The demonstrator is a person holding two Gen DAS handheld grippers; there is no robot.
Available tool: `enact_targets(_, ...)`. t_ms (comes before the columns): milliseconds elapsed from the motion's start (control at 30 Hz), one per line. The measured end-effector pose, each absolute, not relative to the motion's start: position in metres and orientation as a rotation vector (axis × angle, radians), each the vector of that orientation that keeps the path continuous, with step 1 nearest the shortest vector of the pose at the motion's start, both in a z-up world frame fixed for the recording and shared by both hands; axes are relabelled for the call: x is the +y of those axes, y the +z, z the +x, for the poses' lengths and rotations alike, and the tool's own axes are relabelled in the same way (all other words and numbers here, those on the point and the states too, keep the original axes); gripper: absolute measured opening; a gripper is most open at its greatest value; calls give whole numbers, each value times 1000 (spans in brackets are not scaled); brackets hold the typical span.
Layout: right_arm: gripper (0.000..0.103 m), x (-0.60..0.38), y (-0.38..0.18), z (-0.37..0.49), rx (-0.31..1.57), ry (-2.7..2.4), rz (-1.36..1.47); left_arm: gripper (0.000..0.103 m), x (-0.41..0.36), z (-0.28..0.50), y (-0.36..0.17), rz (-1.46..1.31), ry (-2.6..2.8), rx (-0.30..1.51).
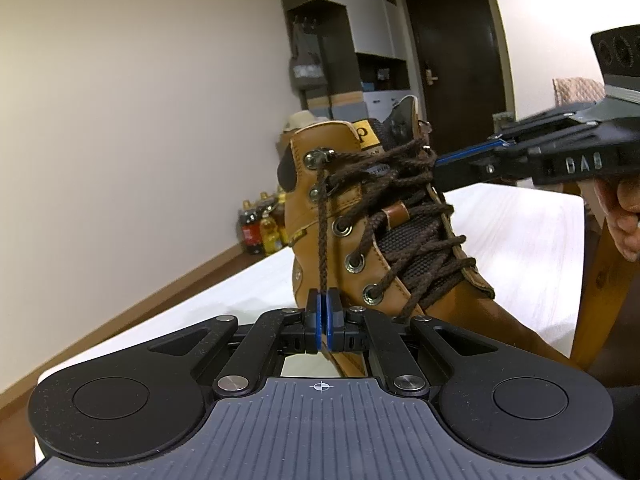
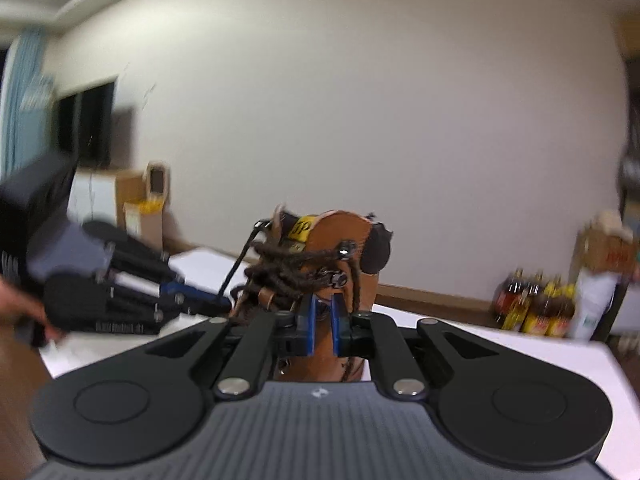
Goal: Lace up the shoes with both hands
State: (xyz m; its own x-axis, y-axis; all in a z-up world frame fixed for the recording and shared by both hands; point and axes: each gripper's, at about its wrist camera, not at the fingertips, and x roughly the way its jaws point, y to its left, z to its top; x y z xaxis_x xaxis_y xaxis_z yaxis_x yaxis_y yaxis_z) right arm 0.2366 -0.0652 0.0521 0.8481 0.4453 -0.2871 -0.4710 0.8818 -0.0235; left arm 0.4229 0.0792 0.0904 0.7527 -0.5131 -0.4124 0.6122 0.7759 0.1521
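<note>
Tan boot (image 1: 356, 216) upright on the white tabletop (image 1: 516, 220). Left tool (image 1: 322, 312) clamps the brown lace (image 1: 322, 240); right tool (image 2: 323, 312), slightly apart, sits at the upper eyelets. Keep steady tension while threading.

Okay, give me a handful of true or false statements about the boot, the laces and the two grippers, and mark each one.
1. The left gripper is clamped on a brown lace strand that hangs from a top eyelet. True.
2. The boot lies on its side. False: it stands upright on the white table.
3. The boot is black with white laces. False: it is tan leather, and its laces are dark brown.
4. The right gripper has its tips at the laces near the top of the boot. True.
5. Bottles stand beside the far wall. True.
</note>
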Motion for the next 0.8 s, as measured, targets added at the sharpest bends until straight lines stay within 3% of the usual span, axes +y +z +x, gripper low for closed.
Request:
enact_targets(300,3,-98,58,234,250,590,194,2,112,409,79,286,-622,357)
enact_targets(467,3,-97,60,229,225,574,140,2,127,401,73,284,-615,350)
enact_targets(567,7,-97,61,217,179,520,42,2,143,386,65,299,-604,350)
enact_targets(633,17,-99,59,214,155,475,-18,2,154,373,62,307,-600,349)
enact_targets(800,20,-110,53,238,251,492,-61,2,160,368,60,317,-596,357)
